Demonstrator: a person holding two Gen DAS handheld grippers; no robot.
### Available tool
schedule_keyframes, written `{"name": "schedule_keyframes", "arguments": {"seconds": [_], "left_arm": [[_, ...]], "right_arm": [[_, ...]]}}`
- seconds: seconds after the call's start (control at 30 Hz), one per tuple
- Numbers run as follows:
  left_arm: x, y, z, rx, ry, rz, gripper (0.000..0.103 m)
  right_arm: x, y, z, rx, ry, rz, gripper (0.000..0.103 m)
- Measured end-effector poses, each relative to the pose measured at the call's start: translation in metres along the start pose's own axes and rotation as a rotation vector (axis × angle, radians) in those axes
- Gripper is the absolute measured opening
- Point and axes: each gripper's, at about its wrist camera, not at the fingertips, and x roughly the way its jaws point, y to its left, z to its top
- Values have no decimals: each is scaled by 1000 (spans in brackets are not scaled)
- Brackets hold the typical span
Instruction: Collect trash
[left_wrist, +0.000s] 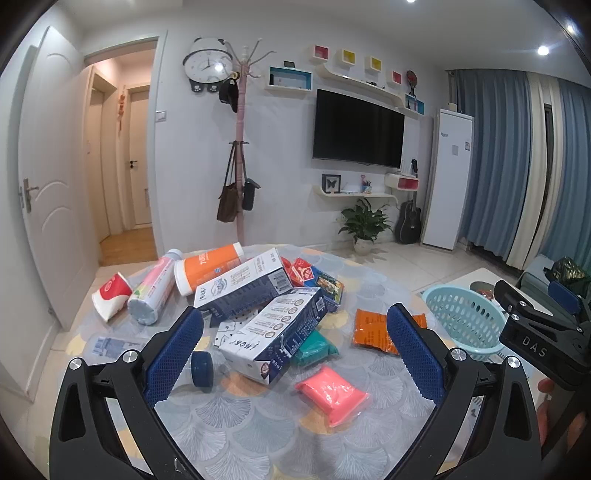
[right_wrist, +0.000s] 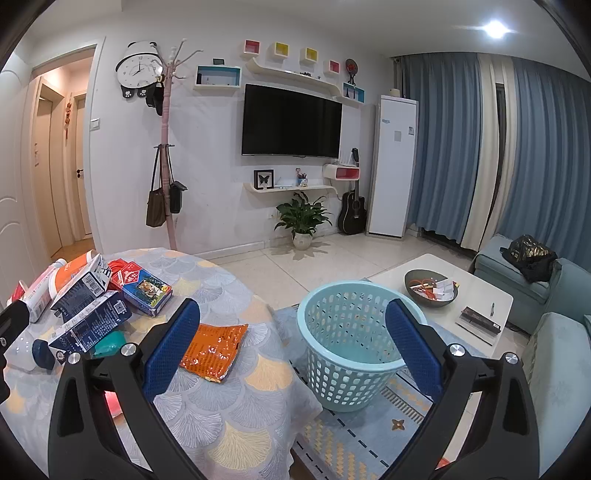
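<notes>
Left camera sits low over the table (left_wrist: 258, 435); right camera faces the basket (right_wrist: 347, 343) at twelve o'clock. Both share them.

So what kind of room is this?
Most likely a home living room: a wall-mounted TV, a sofa by blue curtains, and a coffee table.

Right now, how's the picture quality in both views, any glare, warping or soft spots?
Left wrist view: strong fisheye bending of the door and curtains, ceiling spots flare, glare on the clock; the table trash is sharp, and the open left tool is crisp. Right wrist view: same barrel warp, a bright ceiling light blooms, the basket is clear, dark vignette at the corners.
</notes>
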Motion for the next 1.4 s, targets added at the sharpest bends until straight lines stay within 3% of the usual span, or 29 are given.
{"name": "schedule_keyframes", "arguments": {"seconds": [1.0, 1.17, 1.23, 1.3, 1.4], "left_arm": [[2, 13, -6, -32, 11, 3, 96], [-5, 42, -10, -46, 10, 71, 96], [-6, 58, -11, -52, 19, 96, 96], [-6, 81, -13, -67, 32, 130, 96], [-3, 113, -16, -109, 66, 167, 96]], "right_arm": [[5, 5, 0, 16, 19, 21, 95], [7, 19, -4, -18, 33, 55, 83], [9, 29, -7, -33, 51, 85, 68], [11, 38, -10, -49, 69, 114, 61], [11, 54, -15, -72, 85, 154, 60]]}}
